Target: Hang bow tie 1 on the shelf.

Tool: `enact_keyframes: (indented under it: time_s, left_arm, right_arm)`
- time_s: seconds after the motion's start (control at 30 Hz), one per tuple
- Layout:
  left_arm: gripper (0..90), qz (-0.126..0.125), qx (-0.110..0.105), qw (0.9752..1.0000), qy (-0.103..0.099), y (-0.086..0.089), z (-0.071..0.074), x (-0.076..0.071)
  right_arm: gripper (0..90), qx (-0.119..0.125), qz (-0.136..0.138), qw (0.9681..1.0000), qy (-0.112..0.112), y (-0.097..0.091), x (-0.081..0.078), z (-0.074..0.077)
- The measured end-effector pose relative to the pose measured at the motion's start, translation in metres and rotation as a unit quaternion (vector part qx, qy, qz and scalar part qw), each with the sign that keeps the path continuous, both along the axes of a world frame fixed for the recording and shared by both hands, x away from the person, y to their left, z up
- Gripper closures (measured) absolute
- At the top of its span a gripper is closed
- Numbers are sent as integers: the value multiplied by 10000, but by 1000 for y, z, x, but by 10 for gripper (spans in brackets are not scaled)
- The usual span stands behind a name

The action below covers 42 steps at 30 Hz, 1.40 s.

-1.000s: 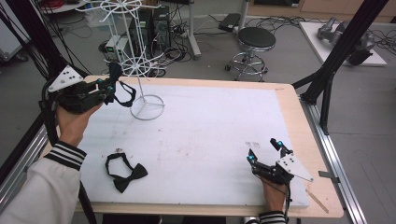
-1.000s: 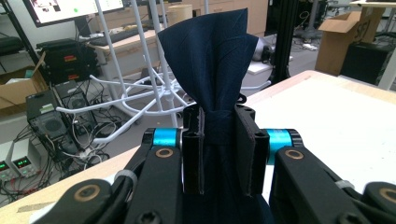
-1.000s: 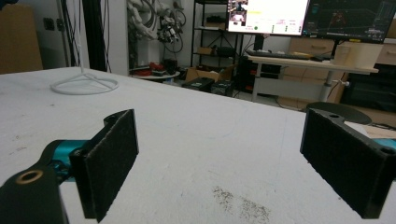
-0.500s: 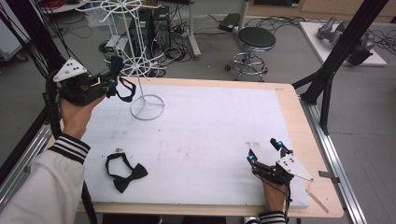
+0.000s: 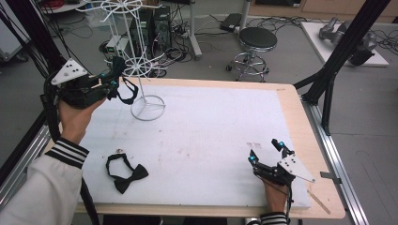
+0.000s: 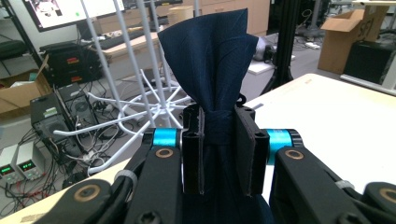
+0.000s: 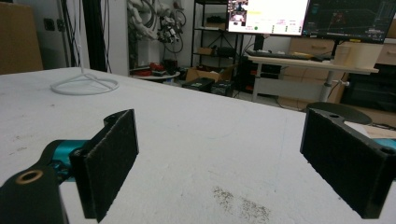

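Hanging the bow tie on the rack

My left hand-held gripper is clamped on the knot of a navy bow tie, held up just beside the lower spokes of the white wire rack, its strap loop dangling below. To do this well, I judge I should keep the clamp firm, lift the loop over a spoke tip, ease it inward along the wire, and only then let go, so nothing slips off. My right hand-held gripper rests on the counter with jaws apart, holding nothing, well away from the second bow tie lying near me
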<state>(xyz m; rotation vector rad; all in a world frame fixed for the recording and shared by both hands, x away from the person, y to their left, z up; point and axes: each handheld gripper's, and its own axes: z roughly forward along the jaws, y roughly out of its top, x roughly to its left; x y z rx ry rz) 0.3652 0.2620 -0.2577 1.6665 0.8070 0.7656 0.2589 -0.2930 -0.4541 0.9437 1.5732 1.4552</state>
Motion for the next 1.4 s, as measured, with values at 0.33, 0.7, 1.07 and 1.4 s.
enact_keyframes:
  time_s: [0.33, 0.7, 1.07, 1.4]
  left_arm:
    - [741, 131, -14, 9999, 105, -1, -5, 11]
    - [741, 283, -36, 9992, 285, 0, -16, 15]
    - [741, 324, -33, 9989, 323, 4, -17, 11]
    - [741, 440, 9, 9986, 299, 7, -6, 17]
  right_arm:
    - [107, 13, -1, 10000, 3, 0, 0, 0]
    - [108, 19, 2, 10000, -1, 0, 0, 0]
    - [108, 5, -1, 10000, -15, 0, 0, 0]
    - [108, 24, 4, 10000, 17, 0, 0, 0]
